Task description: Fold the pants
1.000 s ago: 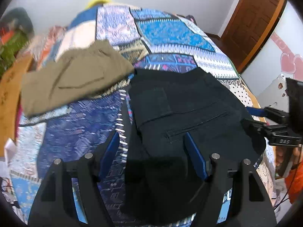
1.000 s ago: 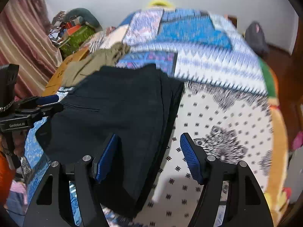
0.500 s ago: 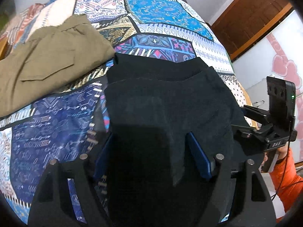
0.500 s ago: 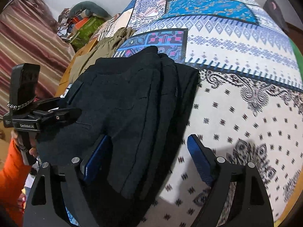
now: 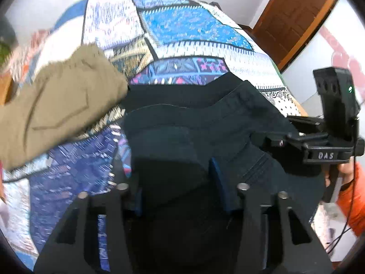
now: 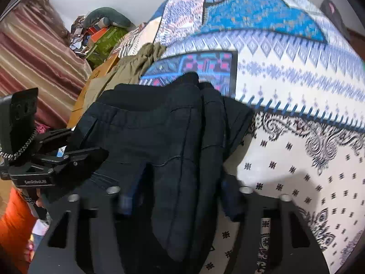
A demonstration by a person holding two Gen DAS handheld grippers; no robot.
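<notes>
Both the left hand-held gripper and the right hand-held gripper have just been closing and now pinch the near edge of the black pants, half-folded at the bed's near edge, likely for another fold.

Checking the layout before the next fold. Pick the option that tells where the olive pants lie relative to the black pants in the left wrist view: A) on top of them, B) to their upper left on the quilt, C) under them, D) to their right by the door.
B: the olive pants lie on the quilt, up and left of the black pants.
</notes>
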